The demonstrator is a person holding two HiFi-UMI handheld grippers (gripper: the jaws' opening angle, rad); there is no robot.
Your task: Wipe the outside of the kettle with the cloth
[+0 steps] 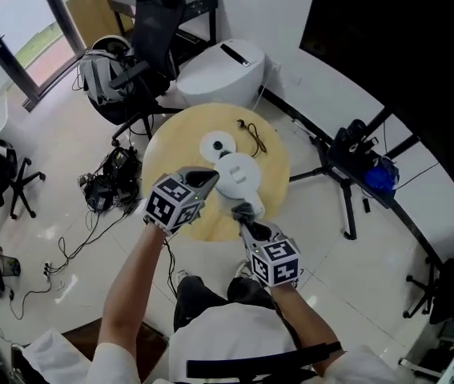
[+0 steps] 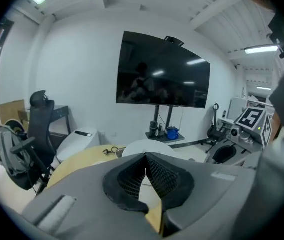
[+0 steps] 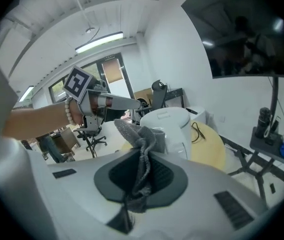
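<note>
One-handed, pinches soft, limp grey cloth (image 3: pixel 136 134) in right tool (image 3: pixel 142 176) beside smooth, likely slippery white plastic kettle (image 3: pixel 169 126); holds left tool (image 2: pixel 145 171) shut, empty.

Just beyond kettle (image 1: pixel 239 174): base (image 1: pixel 218 145) and cable (image 1: pixel 252 134)

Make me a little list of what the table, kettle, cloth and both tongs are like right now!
table: round, wooden
kettle: white, upright on the table, off its base
base: white disc, next to the kettle
cord: dark, lying on the table
left tongs: shut, nothing in them, close to the kettle
right tongs: shut on the cloth
cloth: grey, bunched up, right by the kettle; cannot tell if it touches
</note>
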